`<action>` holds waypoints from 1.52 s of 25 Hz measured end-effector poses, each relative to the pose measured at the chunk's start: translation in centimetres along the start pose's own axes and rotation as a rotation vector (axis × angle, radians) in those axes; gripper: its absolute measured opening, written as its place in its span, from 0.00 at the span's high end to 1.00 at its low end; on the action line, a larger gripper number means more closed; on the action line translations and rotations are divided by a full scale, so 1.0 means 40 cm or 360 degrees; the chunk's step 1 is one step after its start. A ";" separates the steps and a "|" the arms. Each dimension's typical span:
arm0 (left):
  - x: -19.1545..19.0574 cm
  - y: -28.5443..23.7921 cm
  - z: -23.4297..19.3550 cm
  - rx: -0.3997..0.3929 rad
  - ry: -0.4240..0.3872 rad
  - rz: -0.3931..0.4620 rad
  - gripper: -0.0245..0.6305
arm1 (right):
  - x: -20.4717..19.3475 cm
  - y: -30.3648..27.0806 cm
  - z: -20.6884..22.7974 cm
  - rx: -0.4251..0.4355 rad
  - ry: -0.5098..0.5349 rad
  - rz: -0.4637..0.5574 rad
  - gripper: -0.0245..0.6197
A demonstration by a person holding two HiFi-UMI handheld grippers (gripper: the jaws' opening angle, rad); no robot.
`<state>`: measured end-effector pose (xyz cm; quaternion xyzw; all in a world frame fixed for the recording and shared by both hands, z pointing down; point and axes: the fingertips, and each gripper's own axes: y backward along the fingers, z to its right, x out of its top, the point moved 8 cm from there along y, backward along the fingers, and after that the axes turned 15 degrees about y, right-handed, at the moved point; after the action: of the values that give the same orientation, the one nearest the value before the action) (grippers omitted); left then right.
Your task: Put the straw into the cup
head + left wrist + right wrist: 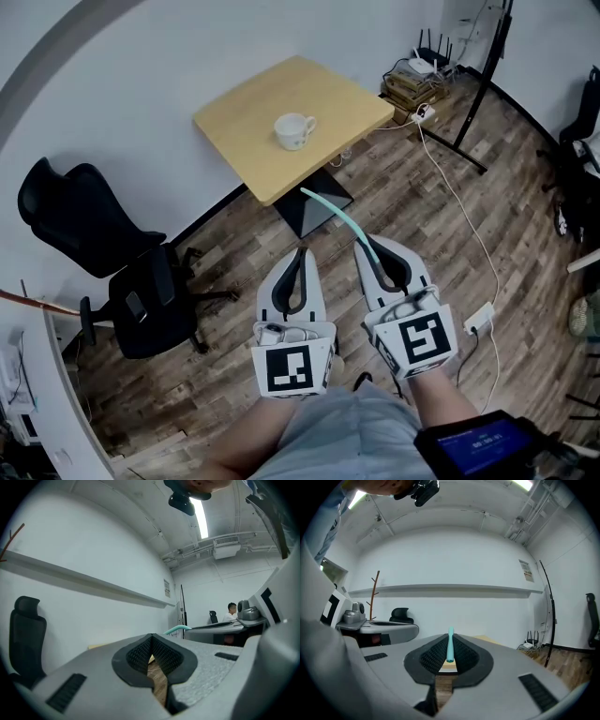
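Observation:
A white cup (294, 130) with a handle stands upright near the middle of the light wooden table (244, 112), well ahead of both grippers. My right gripper (368, 244) is shut on a teal straw (336, 214), which sticks out forward and left toward the table's near edge. In the right gripper view the straw (450, 645) lies clamped between the black pads, end-on. My left gripper (300, 251) hangs beside the right one over the floor, shut and holding nothing (151, 638). The straw's tip (177, 628) shows in the left gripper view.
A black office chair (112, 253) stands left of the table by the white wall. Cables and a power strip (478, 319) lie on the wooden floor at right. A router on stacked boxes (417, 80) and a black stand (478, 103) are behind the table.

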<state>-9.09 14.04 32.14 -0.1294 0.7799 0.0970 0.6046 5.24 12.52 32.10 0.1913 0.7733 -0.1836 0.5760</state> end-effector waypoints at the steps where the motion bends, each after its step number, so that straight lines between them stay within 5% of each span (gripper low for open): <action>1: 0.008 -0.024 -0.022 -0.0008 -0.0011 -0.0003 0.97 | 0.006 -0.029 0.007 -0.0012 0.0008 0.0001 0.93; 15: 0.112 -0.188 -0.170 -0.0081 0.0016 0.0132 0.97 | 0.097 -0.236 0.057 -0.0126 0.0154 0.0040 0.93; 28: 0.026 -0.383 -0.218 -0.0031 0.0010 -0.0077 0.97 | -0.027 -0.383 0.173 -0.0110 0.0037 -0.0066 0.93; 38: 0.049 -0.646 -0.221 0.0092 -0.0046 -0.0073 0.97 | -0.085 -0.576 0.372 0.0015 -0.0041 -0.0025 0.93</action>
<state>-9.41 -13.34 32.58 -0.1283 0.7705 0.0625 0.6213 6.63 -15.08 32.82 0.1857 0.7664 -0.1941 0.5835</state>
